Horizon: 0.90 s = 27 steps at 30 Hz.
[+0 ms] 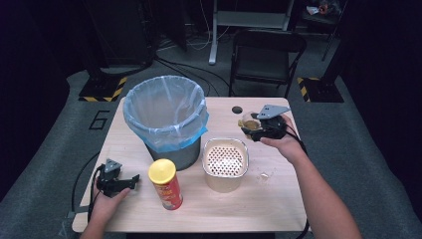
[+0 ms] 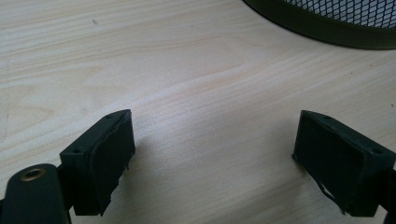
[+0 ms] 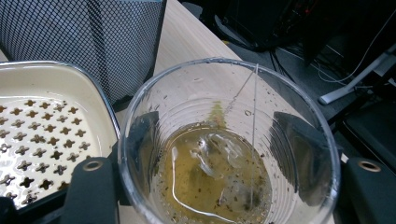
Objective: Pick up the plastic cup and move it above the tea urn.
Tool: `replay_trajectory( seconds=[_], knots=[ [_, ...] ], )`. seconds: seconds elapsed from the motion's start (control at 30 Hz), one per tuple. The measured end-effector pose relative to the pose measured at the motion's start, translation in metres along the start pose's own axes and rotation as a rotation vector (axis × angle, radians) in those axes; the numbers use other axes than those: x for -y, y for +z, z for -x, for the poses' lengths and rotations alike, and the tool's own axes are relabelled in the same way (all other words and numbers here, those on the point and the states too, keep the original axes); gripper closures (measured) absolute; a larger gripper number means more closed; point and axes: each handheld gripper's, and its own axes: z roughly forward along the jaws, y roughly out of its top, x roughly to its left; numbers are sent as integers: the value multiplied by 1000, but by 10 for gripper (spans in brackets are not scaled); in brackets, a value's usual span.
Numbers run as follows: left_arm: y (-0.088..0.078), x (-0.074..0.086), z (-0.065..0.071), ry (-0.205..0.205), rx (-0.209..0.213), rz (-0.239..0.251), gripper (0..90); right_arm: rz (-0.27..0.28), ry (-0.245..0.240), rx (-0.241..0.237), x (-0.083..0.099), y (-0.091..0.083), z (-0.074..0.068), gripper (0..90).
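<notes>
The right gripper [image 1: 255, 128] pinches a clear cup [image 3: 229, 144] of yellowish liquid with a tea bag, upright, just beyond the strainer tray's [image 1: 225, 160] far right corner. The tray lies toward the person and slightly left, with open table between. The left gripper [image 1: 130, 181], jaws spread and empty, rests left of the chip can [image 1: 165, 183], much farther from the tray

Likely a lab or test room, dimly lit

Hazard-striped stand bases [image 1: 102, 91], floor cables [image 1: 191, 67], a folding chair [image 1: 265, 59] and a painted floor number [image 1: 99, 120] surround the table [image 1: 278, 199]
</notes>
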Motion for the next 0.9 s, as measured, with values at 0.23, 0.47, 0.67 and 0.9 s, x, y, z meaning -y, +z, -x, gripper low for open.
replay_trajectory(
  seconds=[0.23,0.47,0.67,0.9],
  knots=[
    [1,0,0,-2,-3,8,120,14,-54,17,-1,0,-2,333],
    [1,0,0,-2,-2,8,119,33,-170,98,-6,-3,-14,334],
    [1,0,0,-2,-2,8,119,38,-300,142,-14,-2,-28,341],
    [0,0,1,-6,0,3,119,37,-429,165,-23,4,-42,343]
  ],
)
